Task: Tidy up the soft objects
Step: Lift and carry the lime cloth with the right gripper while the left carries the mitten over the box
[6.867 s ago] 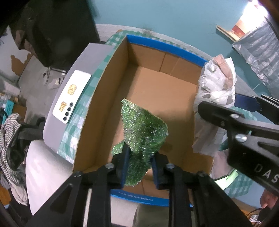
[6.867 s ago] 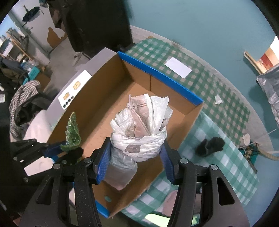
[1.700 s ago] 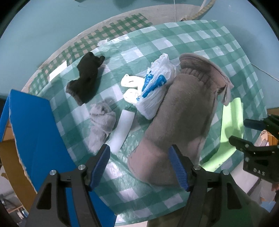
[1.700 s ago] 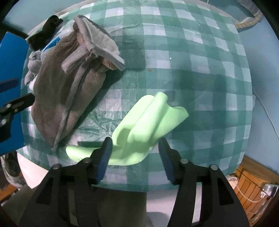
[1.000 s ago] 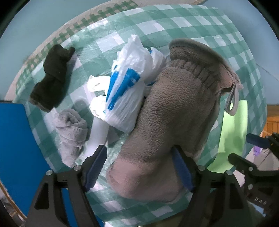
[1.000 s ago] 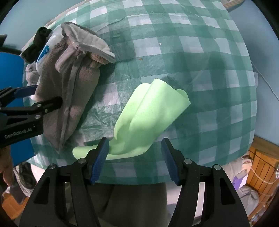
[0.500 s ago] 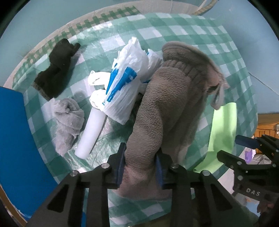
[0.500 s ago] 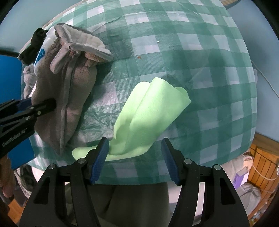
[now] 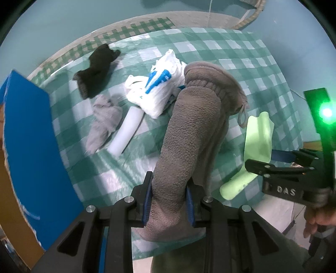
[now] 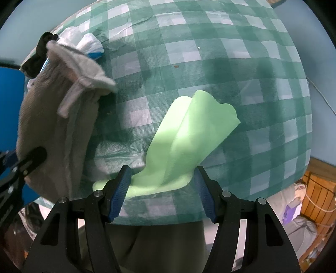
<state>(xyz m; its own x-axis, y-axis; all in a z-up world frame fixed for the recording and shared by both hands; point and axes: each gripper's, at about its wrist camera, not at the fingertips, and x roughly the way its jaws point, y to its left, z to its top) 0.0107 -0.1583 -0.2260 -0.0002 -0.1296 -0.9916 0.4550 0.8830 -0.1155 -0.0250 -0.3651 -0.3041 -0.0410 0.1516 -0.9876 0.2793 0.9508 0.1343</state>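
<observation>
Since a second ago my left gripper has clamped the grey fleece garment, now pinched between its jaws. Left of them, the blue-edged box hides its contents. My right gripper jaws are wide apart, straddling the green foam sheet on the surface.

Place: a lived-in home room
Counter: round, under a green checked plastic cloth
Floor: painted teal, a rope lying on it
Clutter: clothes heaped beside wooden slats
</observation>
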